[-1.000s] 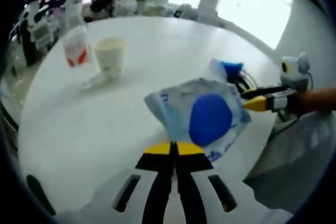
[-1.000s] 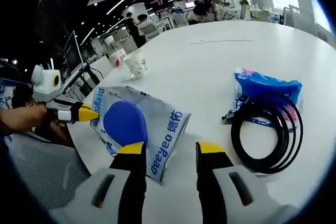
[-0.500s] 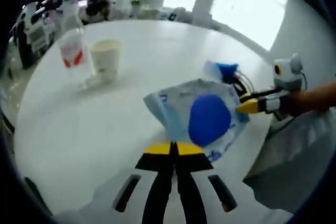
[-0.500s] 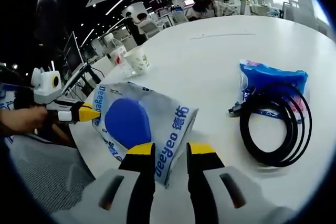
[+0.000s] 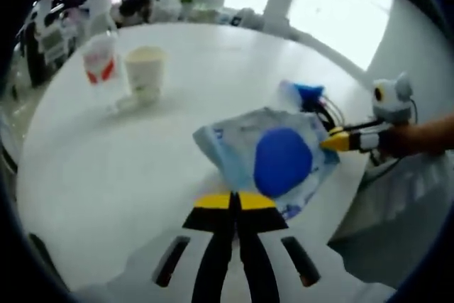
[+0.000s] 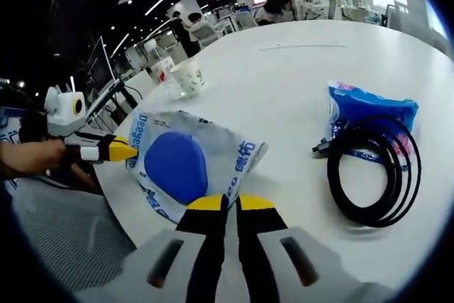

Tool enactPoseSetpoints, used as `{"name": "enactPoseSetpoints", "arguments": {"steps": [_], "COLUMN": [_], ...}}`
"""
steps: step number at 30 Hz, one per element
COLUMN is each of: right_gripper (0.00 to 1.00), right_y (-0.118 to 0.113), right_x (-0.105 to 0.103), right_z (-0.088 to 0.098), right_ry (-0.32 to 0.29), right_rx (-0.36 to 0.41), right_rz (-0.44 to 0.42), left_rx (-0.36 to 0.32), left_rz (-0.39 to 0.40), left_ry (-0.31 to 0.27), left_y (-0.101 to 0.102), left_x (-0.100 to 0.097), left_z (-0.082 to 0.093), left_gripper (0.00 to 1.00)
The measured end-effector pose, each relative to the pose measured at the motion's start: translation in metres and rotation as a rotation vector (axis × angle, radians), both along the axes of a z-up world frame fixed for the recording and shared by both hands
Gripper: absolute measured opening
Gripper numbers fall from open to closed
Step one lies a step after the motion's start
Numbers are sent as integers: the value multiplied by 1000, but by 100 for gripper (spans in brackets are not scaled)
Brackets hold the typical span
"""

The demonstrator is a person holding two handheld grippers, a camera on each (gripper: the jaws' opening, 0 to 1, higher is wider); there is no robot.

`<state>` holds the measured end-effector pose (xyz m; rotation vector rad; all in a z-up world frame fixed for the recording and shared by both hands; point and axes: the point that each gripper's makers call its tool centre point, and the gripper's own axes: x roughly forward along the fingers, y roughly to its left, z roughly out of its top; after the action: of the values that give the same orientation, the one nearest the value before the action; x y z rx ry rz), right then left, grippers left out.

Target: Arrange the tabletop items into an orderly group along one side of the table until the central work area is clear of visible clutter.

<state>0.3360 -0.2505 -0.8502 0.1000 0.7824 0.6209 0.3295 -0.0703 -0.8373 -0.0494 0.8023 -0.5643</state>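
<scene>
At the tabletop edge, both tongs pinch the wipes pack.
Left tongs and right tongs clamp opposite ends; cable coil lies beside the pack.

Left gripper view: looked from low over the near edge of the round white worktop, along its own claw, toward bright windows; sat close to the blue-and-white bag, far from the paper cup and bottle. Caught the other claw entering from the right.

Right gripper view: faced the opposite way across the same worktop, toward a dim office, near the bag and cable coil. Shared bag, cup, bottle and cable.
</scene>
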Motion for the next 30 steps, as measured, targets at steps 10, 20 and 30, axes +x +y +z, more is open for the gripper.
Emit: {"name": "enactPoseSetpoints", "arguments": {"steps": [10,20,30], "right_gripper": [0,0,0], "right_y": [-7,-9,-12], "right_x": [10,12,14], "right_z": [10,12,13], "right_ry": [-41,-58,-49], "right_rx": [-5,-20,-8], "right_rz": [-53,-61,-90], "left_rx": [-17,-21,-27], "left_rz": [2,6,7], "left_ry": [-13,-24,-27], "left_y": [-8,-10,-12], "left_x": [2,4,4], "left_z": [5,6,8], "left_gripper": [0,0,0]}}
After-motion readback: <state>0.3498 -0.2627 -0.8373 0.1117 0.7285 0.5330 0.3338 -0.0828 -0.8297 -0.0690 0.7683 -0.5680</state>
